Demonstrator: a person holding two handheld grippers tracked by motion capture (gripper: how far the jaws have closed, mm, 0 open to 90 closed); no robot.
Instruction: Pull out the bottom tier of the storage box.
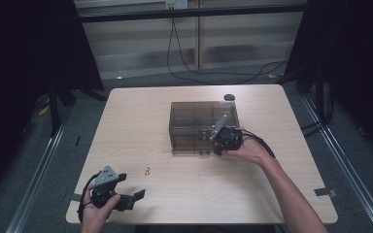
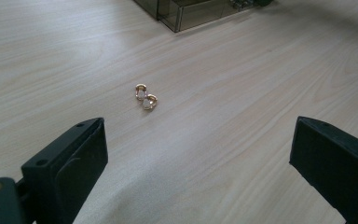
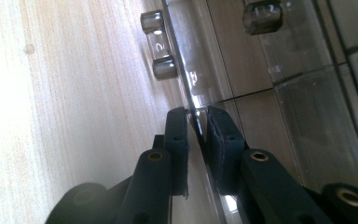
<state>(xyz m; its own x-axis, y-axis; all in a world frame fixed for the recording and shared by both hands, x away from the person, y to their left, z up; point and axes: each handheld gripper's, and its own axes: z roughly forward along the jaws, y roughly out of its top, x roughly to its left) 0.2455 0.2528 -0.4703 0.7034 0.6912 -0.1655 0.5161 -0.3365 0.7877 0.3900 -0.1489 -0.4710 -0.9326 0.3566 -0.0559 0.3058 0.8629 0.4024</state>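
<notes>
Right gripper [image 1: 222,143] is clamped on the front wall of the smoky clear box [image 1: 201,116] at frame centre. Left gripper [image 1: 132,196], jaws wide apart at lower left, faces two gold earrings [image 2: 146,97] on the bench [image 1: 126,126].

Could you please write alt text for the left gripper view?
A pair of small gold earrings lies on the pale wooden table, ahead of the left gripper, whose black fingers stand wide open. A smoky clear box sits beyond.
</notes>
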